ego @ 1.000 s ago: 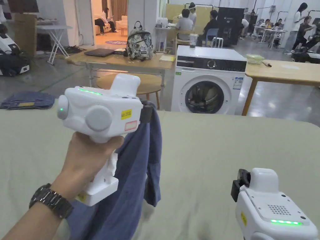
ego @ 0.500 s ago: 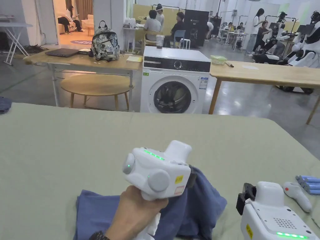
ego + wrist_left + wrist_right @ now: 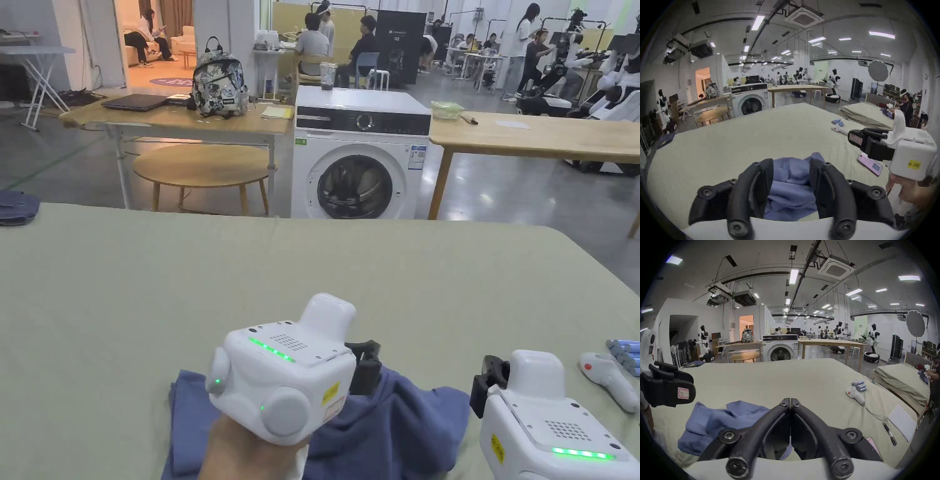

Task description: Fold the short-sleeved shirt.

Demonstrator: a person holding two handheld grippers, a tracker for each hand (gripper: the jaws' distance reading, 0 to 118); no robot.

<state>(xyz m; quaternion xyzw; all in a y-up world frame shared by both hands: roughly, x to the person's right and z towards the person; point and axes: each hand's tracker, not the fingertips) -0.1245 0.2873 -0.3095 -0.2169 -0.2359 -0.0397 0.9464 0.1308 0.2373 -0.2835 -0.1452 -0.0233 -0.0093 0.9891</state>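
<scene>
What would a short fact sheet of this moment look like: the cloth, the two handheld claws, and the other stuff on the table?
garment: blue shirt, crumpled in a heap on the green-covered table
left gripper: jaws apart, blue cloth between them; no visible pinch
right gripper: jaws closed together, holding nothing, to the right of the shirt
other items on table: white handheld device, bundle of blue cylinders, pen, sheet of paper
background: washing machine, wooden tables

The shirt [image 3: 400, 425] is soft, matt blue cloth, creased in folds, lying on the desk [image 3: 187, 275] under a matt, pale green cloth cover. Each tool has a smooth white plastic shell, the left tool [image 3: 791, 172] and right tool [image 3: 790, 402] with matt black plastic jaws.
</scene>
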